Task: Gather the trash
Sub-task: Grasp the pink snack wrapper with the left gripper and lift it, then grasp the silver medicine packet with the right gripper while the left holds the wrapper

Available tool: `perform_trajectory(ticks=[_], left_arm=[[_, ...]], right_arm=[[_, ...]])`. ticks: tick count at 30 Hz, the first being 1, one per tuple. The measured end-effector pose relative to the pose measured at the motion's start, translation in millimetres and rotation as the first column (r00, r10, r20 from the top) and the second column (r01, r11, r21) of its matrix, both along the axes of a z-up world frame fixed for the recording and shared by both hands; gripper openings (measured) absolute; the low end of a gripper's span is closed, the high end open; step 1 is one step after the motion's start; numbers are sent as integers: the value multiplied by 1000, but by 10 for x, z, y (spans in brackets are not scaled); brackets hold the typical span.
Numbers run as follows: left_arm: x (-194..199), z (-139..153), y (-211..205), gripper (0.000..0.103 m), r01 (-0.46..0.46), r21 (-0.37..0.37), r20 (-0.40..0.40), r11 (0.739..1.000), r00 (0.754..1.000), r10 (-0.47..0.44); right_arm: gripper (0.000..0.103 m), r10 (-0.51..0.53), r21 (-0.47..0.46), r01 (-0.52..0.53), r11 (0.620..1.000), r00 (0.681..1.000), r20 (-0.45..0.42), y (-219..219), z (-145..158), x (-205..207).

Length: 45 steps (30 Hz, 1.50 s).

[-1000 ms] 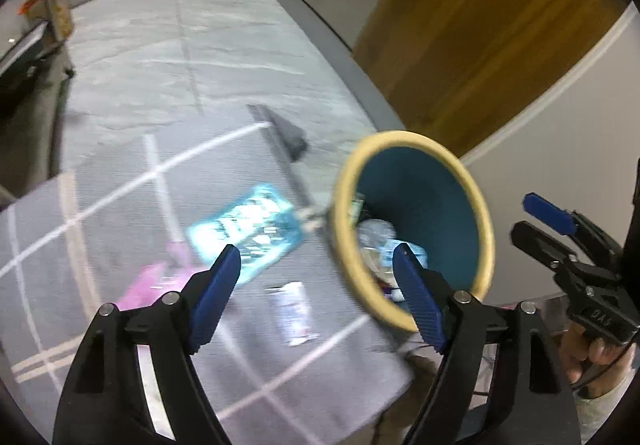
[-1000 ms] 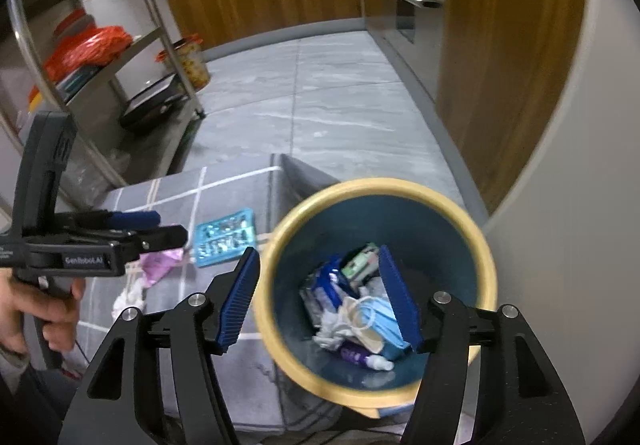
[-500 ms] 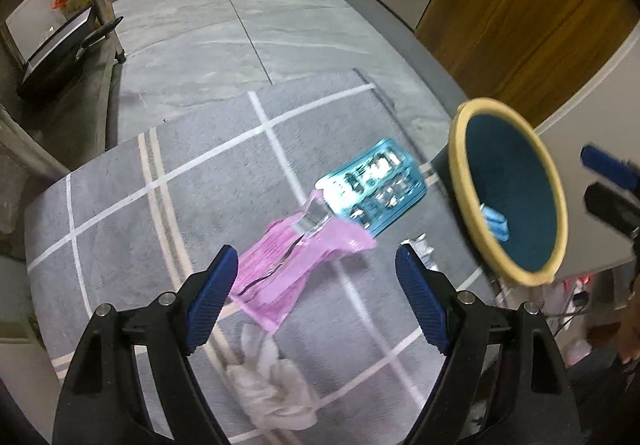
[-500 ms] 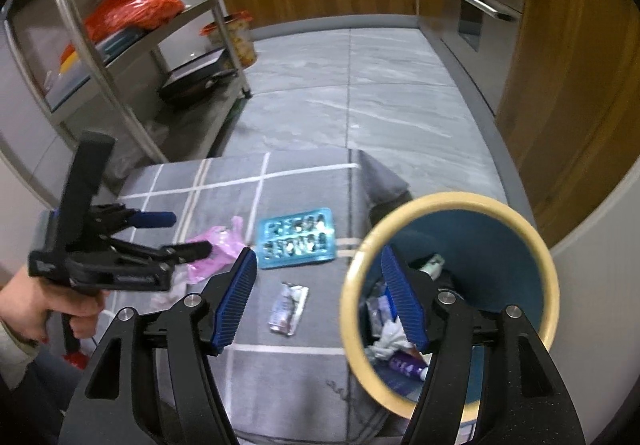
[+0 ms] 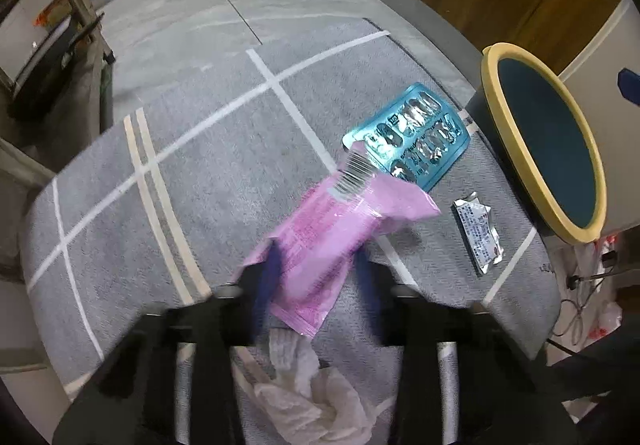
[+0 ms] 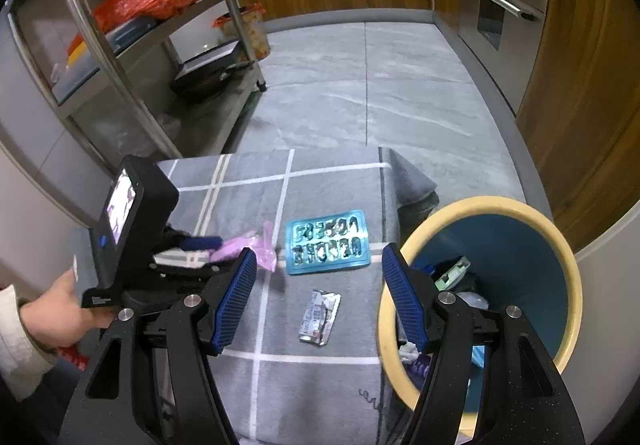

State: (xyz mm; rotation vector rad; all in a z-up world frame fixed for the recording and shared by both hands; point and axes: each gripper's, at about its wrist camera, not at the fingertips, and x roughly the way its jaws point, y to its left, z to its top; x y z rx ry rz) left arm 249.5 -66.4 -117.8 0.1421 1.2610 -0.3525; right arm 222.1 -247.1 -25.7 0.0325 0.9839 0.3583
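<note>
A pink plastic wrapper (image 5: 332,241) lies on the grey checked cloth (image 5: 192,165). My left gripper (image 5: 318,285) is blurred, with its jaws apart on either side of the wrapper's near end; it also shows in the right wrist view (image 6: 200,249). A teal blister pack (image 5: 416,141) (image 6: 327,243), a small silver sachet (image 5: 478,233) (image 6: 320,313) and a crumpled white tissue (image 5: 316,393) lie nearby. My right gripper (image 6: 316,297) is open and empty above the sachet. The yellow-rimmed teal bin (image 6: 496,285) (image 5: 548,153) holds several pieces of trash.
A steel shelf rack (image 6: 132,45) with red bags stands at the left. Wooden cabinets (image 6: 580,85) and an oven front line the right. A grey tiled floor (image 6: 360,85) lies beyond the cloth-covered table. Cables (image 5: 580,309) hang by the bin.
My left gripper has swung away from the bin, dropped down to the pink wrapper and narrowed its jaws around it. My right gripper has drawn back from over the bin to above the cloth.
</note>
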Motion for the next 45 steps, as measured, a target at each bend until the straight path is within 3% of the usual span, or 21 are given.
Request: perform_trajectory(ticks=[2,3,16,30,35,45], left_arm=[[2,2,29,9,-15,-10,-11,1000,1000,14],[3,12,48,9,-23,-13,-17,1000,1000,23],[-58,531,278,8,-111,-91,61,990,991,117],[-127,1166,476,8,-134,-226,164,965,971,173],[-146,1274,516,8,-134,-247,185,960,966,182],[-216,1359,560,8,-132,-251,206,959,961,186]], right_arm=[[66,3,1,-3,1000,1000,-3,24,-4,6],[66,5,1,-5,1000,1000,-4,35,-6,8],[66,45,-34,-47,998,998,-54,228,-221,0],[66,115,-100,-132,986,981,-158,438,-695,-44],[65,117,-141,-149,979,970,-215,483,-947,-49],[52,100,-222,-165,961,956,-274,563,-1315,-39]])
